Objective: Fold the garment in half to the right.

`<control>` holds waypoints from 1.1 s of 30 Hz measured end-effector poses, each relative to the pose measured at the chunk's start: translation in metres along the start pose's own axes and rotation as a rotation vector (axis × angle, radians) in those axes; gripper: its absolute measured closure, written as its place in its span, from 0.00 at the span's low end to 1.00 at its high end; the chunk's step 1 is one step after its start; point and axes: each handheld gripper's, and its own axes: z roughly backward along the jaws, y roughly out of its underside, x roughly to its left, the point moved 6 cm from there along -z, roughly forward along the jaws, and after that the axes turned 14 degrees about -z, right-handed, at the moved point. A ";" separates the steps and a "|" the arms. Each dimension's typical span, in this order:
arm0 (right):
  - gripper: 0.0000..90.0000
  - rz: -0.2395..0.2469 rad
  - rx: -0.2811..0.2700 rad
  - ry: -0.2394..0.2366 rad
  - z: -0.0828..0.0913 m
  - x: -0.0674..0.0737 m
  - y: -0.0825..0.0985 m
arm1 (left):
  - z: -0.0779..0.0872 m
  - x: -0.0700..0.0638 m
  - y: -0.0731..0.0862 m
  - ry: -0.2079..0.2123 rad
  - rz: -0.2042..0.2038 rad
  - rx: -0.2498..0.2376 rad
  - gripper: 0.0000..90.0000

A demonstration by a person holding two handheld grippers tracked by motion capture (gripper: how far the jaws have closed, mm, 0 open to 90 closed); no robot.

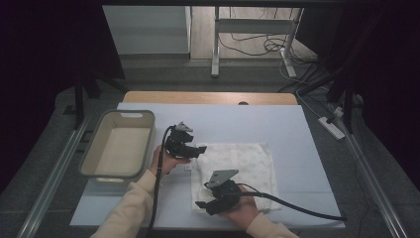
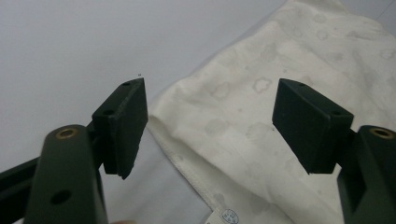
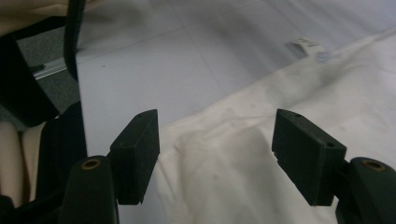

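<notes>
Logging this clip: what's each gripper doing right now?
Left gripper: open, holding nothing, over the cloth's edge.
Right gripper: open, holding nothing, over the cloth.

Recording lab or test studio, not a home. Evidence: wooden table [image 1: 208, 97] at centre, covered by a pale blue-white sheet [image 1: 277, 129]; dark curtains [image 1: 44, 54] closing off 9 and 3 o'clock; bare grey floor [image 1: 163, 74] beyond. At 12 o'clock, metal legs of a white frame desk [image 1: 216, 44] with loose cables [image 1: 252, 44] trailing underneath. At 2 o'clock, white power strip [image 1: 331, 127] on the floor, more cables running to it. Aluminium rails [image 1: 59, 168] flanking the table at 8 and 4 o'clock. Camera-bearing handheld grippers, left gripper [image 1: 184, 144] and right gripper [image 1: 218, 196], cabled, over a staged white towel [image 1: 247, 161] and grey plastic basin [image 1: 119, 144] at 9 o'clock.
</notes>
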 end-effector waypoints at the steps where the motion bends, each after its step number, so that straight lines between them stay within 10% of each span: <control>1: 0.36 0.005 0.008 -0.004 -0.001 0.002 0.001 | 0.000 0.000 0.000 0.000 0.000 0.001 0.30; 14: 0.32 0.045 0.085 -0.001 -0.023 0.018 0.012 | -0.002 0.002 0.003 0.005 0.006 0.018 0.30; 21: 0.38 0.125 0.098 0.088 -0.027 0.021 0.014 | -0.003 0.002 0.004 0.007 0.009 0.023 0.30; 33: 0.83 0.126 0.083 0.170 -0.019 0.012 0.012 | -0.004 0.005 0.007 0.002 0.021 0.030 0.30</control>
